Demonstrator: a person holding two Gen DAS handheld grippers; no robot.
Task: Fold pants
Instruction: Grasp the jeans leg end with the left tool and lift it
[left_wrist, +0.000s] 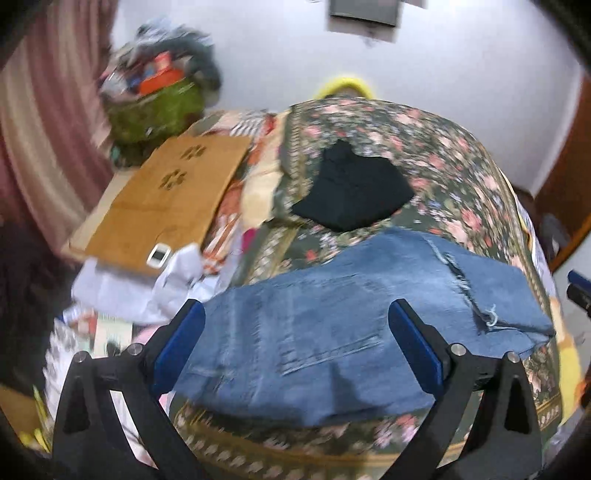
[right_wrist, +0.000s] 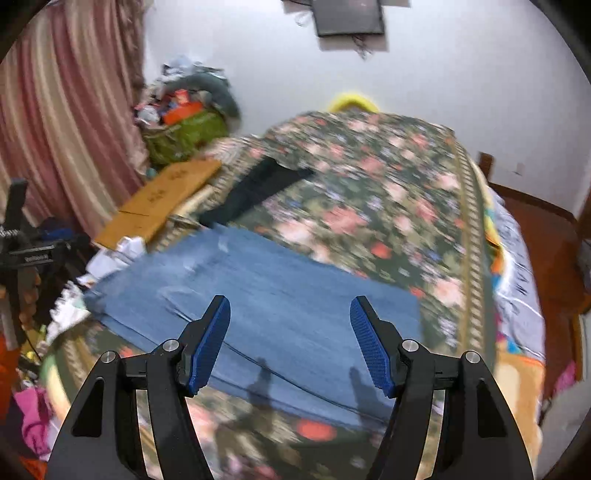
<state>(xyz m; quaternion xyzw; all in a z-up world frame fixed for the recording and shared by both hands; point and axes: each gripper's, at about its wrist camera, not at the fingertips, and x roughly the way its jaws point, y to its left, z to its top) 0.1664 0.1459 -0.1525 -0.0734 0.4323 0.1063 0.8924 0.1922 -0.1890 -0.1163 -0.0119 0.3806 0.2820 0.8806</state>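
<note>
The folded blue denim pants (left_wrist: 332, 325) lie flat on the near part of the bed with the dark flowery cover (left_wrist: 443, 155). They look folded into a thick block, so the folding seems mostly done. The flat cover is a good place for them because it keeps the fold neat.

The left gripper (left_wrist: 295, 325) hangs above the pants with its blue pads wide apart. Nothing is between them. The right gripper (right_wrist: 290, 332) is also spread apart and empty, above the near edge of the pants.

Farther back lies a folded black cloth (left_wrist: 351, 192), well apart from the pants. On the left, a flat brown cardboard sheet (left_wrist: 166, 199) rests by the bed.
</note>
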